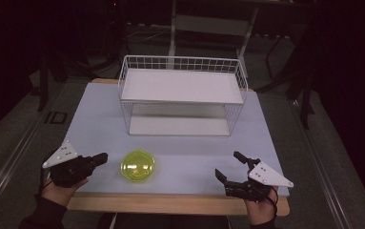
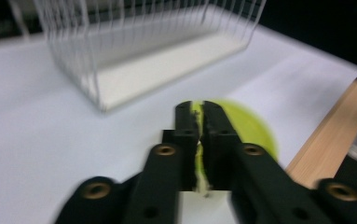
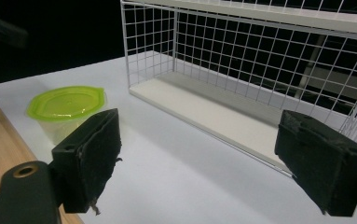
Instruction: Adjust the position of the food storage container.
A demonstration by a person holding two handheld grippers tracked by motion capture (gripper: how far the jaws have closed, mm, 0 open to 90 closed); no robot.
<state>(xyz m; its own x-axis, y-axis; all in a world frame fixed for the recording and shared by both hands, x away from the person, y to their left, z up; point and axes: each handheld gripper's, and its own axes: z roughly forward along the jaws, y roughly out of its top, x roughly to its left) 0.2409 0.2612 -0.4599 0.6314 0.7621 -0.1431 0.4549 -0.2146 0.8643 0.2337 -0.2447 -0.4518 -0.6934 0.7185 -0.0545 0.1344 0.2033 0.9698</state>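
Left gripper (image 1: 105, 156) hovers with jaws pressed together near the table's (image 1: 99, 119) front edge, just left of the green lidded container (image 1: 137, 165). Open tabletop separates that container from the wire rack (image 1: 182, 95) behind. Farther right, the right gripper (image 1: 228, 165) gapes wide, holding nothing.

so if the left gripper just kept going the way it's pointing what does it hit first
Most likely the yellow-green lidded container: the left gripper, jaws shut, points right at it in the left gripper view, though the gap between them is hard to judge.

Container (image 2: 255, 128) blurred, half behind jaws.
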